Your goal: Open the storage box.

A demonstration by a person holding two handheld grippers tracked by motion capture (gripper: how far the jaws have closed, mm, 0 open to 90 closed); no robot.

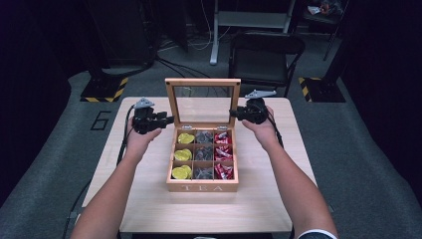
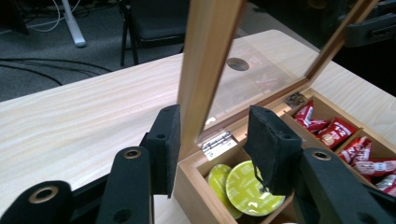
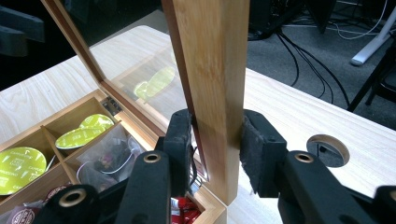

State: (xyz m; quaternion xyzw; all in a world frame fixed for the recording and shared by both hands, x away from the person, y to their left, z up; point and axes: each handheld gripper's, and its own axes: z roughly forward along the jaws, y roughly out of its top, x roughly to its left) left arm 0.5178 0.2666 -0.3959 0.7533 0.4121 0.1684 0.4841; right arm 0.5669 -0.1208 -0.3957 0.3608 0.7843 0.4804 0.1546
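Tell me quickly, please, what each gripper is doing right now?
Left gripper: open, jaws straddling the left edge of the wooden glass-paned box lid.
Right gripper: shut on the lid's right edge.

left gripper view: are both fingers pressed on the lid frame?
No. One of the left gripper fingers lies against the lid frame, while the other stands clear of it over the yellow capsules.

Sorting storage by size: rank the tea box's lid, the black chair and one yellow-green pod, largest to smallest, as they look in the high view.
1. and 2. Lid and chair: alike, and the chair stands farther off, so no ranking.
3. Pod, clearly smallest.
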